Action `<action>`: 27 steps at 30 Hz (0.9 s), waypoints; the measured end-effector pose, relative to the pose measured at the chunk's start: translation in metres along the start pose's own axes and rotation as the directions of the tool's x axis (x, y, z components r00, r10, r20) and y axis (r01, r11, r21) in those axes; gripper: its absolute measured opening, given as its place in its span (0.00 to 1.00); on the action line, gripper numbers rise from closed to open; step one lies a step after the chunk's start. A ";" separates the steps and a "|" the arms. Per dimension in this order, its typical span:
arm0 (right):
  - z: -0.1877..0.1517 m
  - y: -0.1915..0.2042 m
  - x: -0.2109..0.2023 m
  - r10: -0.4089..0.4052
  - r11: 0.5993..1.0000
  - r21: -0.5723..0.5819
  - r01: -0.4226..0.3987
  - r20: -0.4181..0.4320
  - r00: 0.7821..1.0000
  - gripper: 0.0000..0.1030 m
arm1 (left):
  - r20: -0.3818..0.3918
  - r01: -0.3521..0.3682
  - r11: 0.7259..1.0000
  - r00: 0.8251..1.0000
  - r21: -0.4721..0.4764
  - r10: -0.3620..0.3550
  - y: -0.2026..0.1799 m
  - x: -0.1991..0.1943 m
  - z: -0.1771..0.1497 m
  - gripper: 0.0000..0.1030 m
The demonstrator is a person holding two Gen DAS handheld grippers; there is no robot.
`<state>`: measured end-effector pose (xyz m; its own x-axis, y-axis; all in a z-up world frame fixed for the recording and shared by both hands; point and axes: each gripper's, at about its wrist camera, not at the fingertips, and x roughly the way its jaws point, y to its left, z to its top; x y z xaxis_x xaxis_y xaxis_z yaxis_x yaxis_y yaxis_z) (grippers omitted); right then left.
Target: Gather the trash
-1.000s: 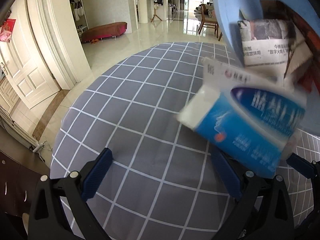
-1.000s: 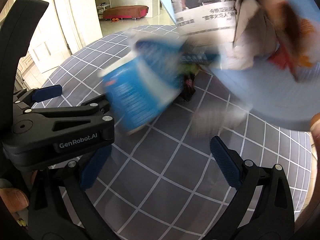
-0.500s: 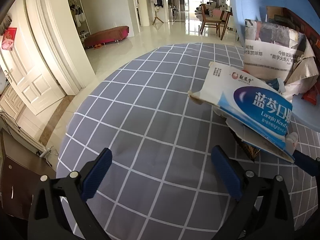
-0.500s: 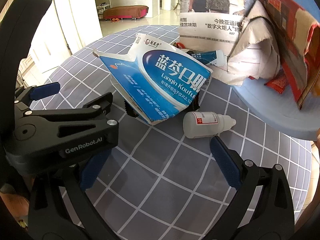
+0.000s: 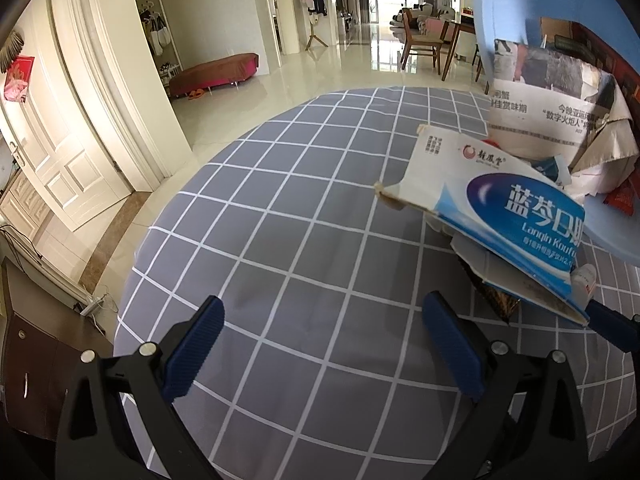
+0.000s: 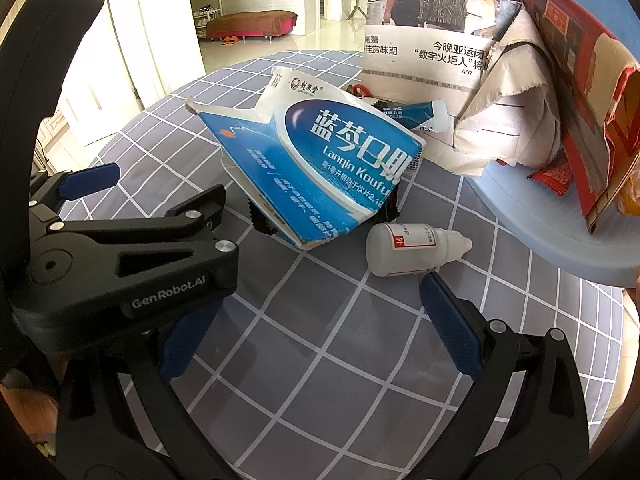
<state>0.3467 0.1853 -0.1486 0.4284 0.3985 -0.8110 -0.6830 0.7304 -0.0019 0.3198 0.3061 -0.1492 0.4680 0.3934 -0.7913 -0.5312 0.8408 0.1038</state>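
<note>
Scene: a round table under a grey checked cloth (image 5: pixel 280 248), with a tipped light-blue bin (image 6: pixel 560 240) at its far right, mouth toward the table.

Trash on the cloth: a torn blue-and-white medicine box (image 6: pixel 320 168) leans over a dark ridged item (image 6: pixel 260 222), too hidden to name; a small white dropper bottle (image 6: pixel 416 250) lies just beside the box's lower edge; a blue tube (image 6: pixel 420 114) sits behind it.

Trash in the bin's mouth: folded newspaper (image 6: pixel 424 56), crumpled paper (image 6: pixel 516 120), a red carton (image 6: pixel 592 92) and a red wrapper (image 6: pixel 554 176).

Left gripper (image 5: pixel 320 344): fingers spread wide, holding nothing, low over bare cloth to the left of the box.

Right gripper (image 6: pixel 316 328): fingers spread wide, empty, with the bottle just ahead of its right fingertip.

Bottle's lie: on its side, long axis running left to right across the right wrist view, nozzle pointing right toward the bin.

Box's lie: long axis slanting from upper left to lower right, its torn flap up and to the left.

Stage: loose pieces beside a part-filled, tipped bin fit either trash on its way in or trash just spilled out; one moment does not settle which.

Handling: the bottle is round and likely to roll, so closing across its body, square to its long axis, would probably hold best; the box is flattened and may buckle, so an edge grip looks safer.
</note>
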 end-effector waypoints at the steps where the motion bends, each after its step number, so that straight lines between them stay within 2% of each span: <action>1: 0.000 0.000 0.000 0.000 1.000 0.000 0.000 0.000 1.000 0.94 | 0.000 0.000 1.000 1.000 0.000 0.000 0.000 0.000 0.000 0.95; 27: 0.000 0.001 0.000 0.000 1.000 0.000 0.000 0.000 1.000 0.94 | 0.000 0.000 1.000 1.000 0.000 0.000 0.006 0.003 -0.001 0.95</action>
<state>0.3466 0.1862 -0.1489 0.4287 0.3985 -0.8108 -0.6828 0.7306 -0.0019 0.3176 0.3121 -0.1519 0.4677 0.3931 -0.7916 -0.5314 0.8408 0.1036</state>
